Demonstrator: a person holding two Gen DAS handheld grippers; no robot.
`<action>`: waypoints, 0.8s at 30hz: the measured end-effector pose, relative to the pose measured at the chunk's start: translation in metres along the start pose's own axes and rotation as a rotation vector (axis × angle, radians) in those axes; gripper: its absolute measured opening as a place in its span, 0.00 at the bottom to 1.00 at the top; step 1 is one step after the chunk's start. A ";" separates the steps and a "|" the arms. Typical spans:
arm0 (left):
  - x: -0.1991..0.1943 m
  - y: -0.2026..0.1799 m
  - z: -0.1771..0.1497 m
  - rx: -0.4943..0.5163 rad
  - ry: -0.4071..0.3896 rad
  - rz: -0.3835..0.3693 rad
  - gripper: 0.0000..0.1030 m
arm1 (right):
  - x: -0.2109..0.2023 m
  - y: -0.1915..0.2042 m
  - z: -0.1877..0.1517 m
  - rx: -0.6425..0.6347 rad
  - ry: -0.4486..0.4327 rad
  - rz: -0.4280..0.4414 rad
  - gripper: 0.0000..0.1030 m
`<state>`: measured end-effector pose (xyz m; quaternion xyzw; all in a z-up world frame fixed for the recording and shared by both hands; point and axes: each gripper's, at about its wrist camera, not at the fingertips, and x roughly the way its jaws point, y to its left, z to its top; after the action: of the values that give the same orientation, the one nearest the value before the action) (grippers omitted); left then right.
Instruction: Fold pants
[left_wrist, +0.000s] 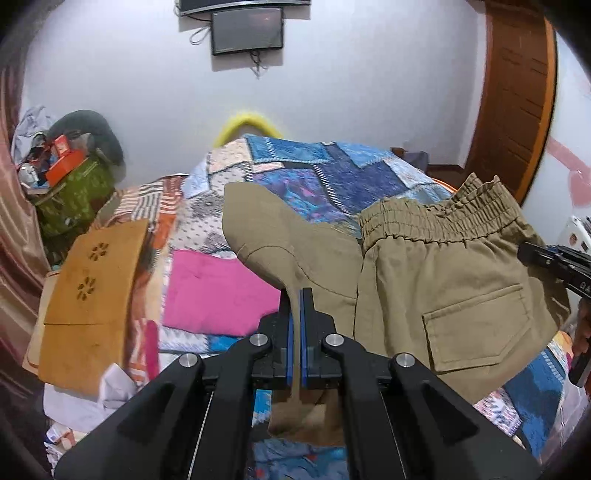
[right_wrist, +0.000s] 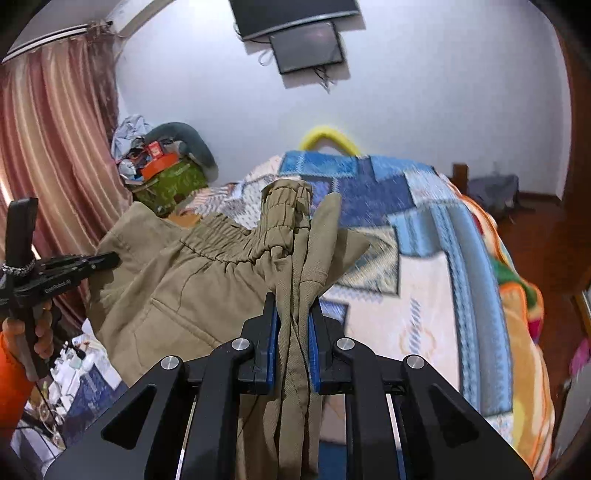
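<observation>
My khaki pants (left_wrist: 436, 280) hang lifted above the bed, elastic waistband bunched on top. A back pocket faces me.

right gripper (right_wrist: 293, 325) clamped on bunched khaki pants (right_wrist: 192, 280), left gripper (right_wrist: 107, 260) gripping far edge, patchwork bedspread (right_wrist: 443, 258) beneath

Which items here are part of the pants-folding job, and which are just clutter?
In use:
khaki pants
left gripper
right gripper
patchwork blanket

Lying about:
green bag
orange box
wall screen
curtain
</observation>
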<state>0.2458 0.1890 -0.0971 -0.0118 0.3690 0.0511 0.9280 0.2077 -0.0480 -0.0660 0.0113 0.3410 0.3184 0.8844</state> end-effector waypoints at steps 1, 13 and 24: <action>0.003 0.009 0.003 -0.010 -0.005 0.009 0.02 | 0.004 0.005 0.003 -0.013 -0.004 0.006 0.12; 0.068 0.097 0.019 -0.082 0.027 0.135 0.02 | 0.096 0.053 0.042 -0.060 -0.001 0.066 0.12; 0.151 0.162 0.027 -0.140 0.047 0.231 0.02 | 0.184 0.078 0.057 -0.106 0.044 0.051 0.12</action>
<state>0.3565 0.3645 -0.1779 -0.0350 0.3852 0.1827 0.9039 0.3032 0.1304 -0.1140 -0.0338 0.3426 0.3584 0.8677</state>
